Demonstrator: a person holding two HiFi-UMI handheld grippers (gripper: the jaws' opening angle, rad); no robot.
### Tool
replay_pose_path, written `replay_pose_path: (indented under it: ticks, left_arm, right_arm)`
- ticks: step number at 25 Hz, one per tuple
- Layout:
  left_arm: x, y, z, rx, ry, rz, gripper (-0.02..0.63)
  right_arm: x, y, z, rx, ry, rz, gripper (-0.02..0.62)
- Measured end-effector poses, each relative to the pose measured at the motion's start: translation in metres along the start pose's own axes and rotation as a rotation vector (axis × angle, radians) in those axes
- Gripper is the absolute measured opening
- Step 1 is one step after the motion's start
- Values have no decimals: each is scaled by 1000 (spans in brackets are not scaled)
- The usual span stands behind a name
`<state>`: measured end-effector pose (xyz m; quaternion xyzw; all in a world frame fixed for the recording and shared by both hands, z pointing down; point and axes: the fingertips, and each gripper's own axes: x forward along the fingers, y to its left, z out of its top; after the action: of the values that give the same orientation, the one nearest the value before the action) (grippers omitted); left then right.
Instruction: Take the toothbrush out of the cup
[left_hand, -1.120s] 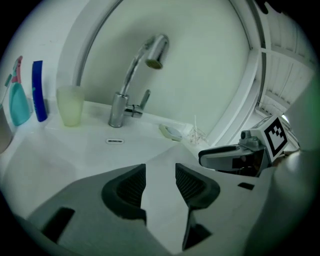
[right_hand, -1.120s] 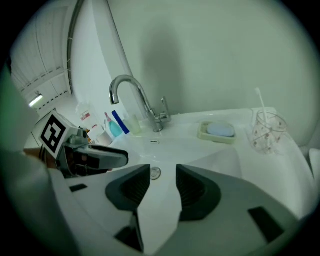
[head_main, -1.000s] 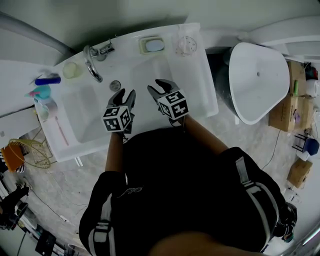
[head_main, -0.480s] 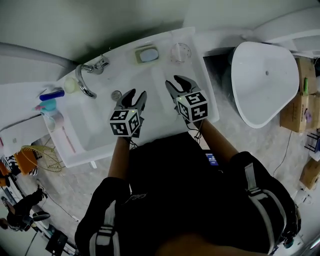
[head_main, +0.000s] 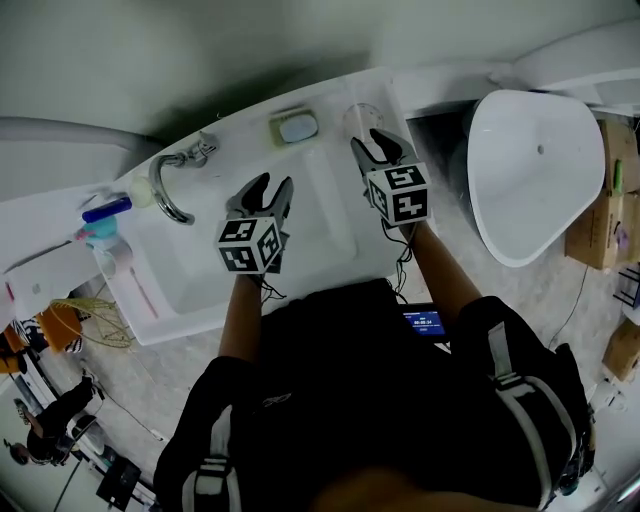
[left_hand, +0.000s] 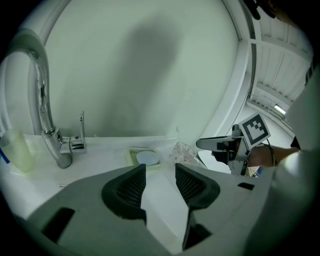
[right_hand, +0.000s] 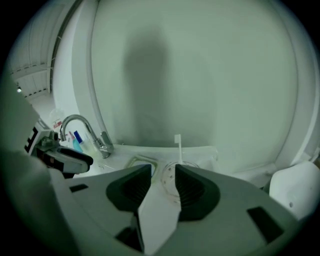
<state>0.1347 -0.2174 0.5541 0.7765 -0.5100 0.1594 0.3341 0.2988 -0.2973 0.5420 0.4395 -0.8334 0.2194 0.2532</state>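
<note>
Toothbrush (right_hand: 178, 146), white and slim, stands upright with its head up in a clear cup (right_hand: 169, 181) at the back right corner of a white sink (head_main: 190, 290), which is seen from steeply above. Just right of the sink is a white oval tub (head_main: 530, 170) on a pale marbled floor (head_main: 130, 400). A person (head_main: 380, 400) in dark clothes stands at the sink's front edge and holds a gripper in each hand. The right gripper (head_main: 375, 143) reaches over the sink's right edge towards the back corner, with its tips just short of the cup. Its jaws have just narrowed a little but stand wide apart and grip nothing. In the right gripper view the cup shows through the gap ahead of them, and whether a tip touches it cannot be told. The left gripper (head_main: 268, 188) hangs over the middle of the basin, jaws wide apart and empty, aimed at the back edge. A curved chrome faucet (head_main: 165, 185) rises at the back left of the basin. A soap dish (head_main: 297, 127), yellowish with a pale blue bar in it, lies on the back edge just left of the cup. A blue bottle (head_main: 105, 210) lies near the back left corner.
</note>
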Motion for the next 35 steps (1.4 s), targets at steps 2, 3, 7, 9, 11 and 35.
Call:
replay_pose_path:
  ticks: [2, 3, 7, 9, 11, 35]
  left_arm:
    - [5, 2, -1, -5, 7, -2, 193]
    - [8, 4, -2, -8, 9, -1, 193]
    - [17, 6, -5, -9, 17, -3, 193]
    - [19, 7, -8, -7, 22, -5, 193]
    - [19, 9, -12, -20, 21, -2, 193]
    - [10, 27, -23, -31, 37, 45, 193]
  right_arm:
    - [10, -8, 2, -11, 14, -16, 156]
    - [15, -12, 3, -19, 22, -22, 156]
    - [36, -25, 4, -37, 66, -31, 156]
    - [46, -27, 1, -46, 105, -22, 156]
    - [54, -28, -3, -59, 146, -17, 156]
    - [79, -38, -12, -279, 219, -101, 88]
